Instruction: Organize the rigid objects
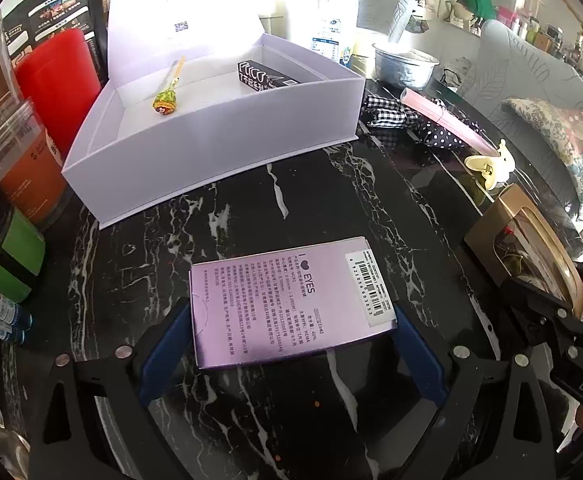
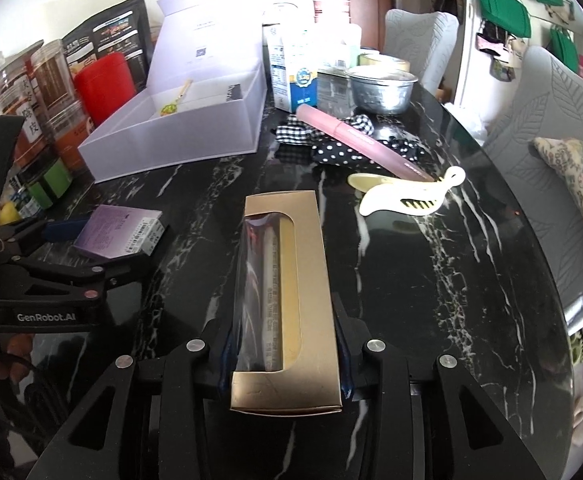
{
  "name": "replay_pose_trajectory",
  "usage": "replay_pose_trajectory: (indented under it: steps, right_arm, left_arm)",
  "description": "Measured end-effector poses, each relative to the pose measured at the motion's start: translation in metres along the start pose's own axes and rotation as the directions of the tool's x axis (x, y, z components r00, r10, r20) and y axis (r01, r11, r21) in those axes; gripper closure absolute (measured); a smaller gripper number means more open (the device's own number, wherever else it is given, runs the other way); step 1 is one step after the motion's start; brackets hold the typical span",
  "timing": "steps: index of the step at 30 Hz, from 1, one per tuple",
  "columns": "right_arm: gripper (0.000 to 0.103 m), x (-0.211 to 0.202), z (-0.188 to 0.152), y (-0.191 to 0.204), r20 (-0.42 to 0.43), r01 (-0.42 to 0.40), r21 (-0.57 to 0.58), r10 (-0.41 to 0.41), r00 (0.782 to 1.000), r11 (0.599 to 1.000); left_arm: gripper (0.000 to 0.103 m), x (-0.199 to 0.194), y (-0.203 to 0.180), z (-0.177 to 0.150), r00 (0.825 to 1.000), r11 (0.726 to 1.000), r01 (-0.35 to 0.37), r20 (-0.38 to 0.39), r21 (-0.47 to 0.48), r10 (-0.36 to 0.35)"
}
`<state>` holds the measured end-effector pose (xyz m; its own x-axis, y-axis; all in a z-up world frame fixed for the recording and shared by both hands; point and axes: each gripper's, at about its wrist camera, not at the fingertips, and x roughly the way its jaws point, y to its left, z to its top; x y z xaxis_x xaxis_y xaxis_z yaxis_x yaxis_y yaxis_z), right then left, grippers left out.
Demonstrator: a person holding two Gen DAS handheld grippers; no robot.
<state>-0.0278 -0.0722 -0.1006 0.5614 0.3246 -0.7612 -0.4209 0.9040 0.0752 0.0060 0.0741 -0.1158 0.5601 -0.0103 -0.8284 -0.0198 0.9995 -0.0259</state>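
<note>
left tool point(image 1: 291, 320): blue pads against both sides of purple box point(image 1: 291, 304), flat on black marble worktop point(image 1: 331, 184) | right tool point(image 2: 283, 364): clamped on gold window box point(image 2: 287, 280), resting on worktop | white open box point(image 1: 211, 148): behind, holding lollipop point(image 1: 165, 102) and black carton point(image 1: 267, 76) | cream hair clip point(image 2: 403, 196): right of gold window box

Counted on table point(image 2: 431, 248) — one white open box point(image 1: 227, 136), one purple carton point(image 1: 291, 304), one gold carton point(image 2: 311, 280), one lollipop point(image 1: 165, 102), one hair clip point(image 2: 407, 196), one metal bowl point(image 2: 381, 88).

Lilac box point(image 1: 291, 304) flat on table; gold windowed box point(image 2: 287, 300) lengthwise.
</note>
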Motion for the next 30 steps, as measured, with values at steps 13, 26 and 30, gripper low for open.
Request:
replay_pose_trajectory:
  steps: [13, 26, 30]
  right_arm:
    - [0.065, -0.013, 0.0, 0.025, 0.027, -0.02, -0.044, 0.021, 0.999, 0.999]
    - [0.065, -0.043, -0.011, 0.056, 0.079, -0.069, -0.087, 0.076, 0.994, 0.994]
    - [0.065, -0.056, -0.013, 0.065, 0.098, -0.087, -0.099, 0.097, 0.99, 0.991]
  left_arm:
    - [0.006, -0.029, 0.013, -0.007, 0.999, 0.999, 0.01, 0.054, -0.042, -0.008]
    - [0.006, -0.071, 0.027, -0.029, 0.993, 0.996, -0.016, 0.113, -0.09, 0.026]
    - [0.006, -0.086, 0.03, -0.033, 0.99, 0.994, -0.017, 0.139, -0.108, 0.032]
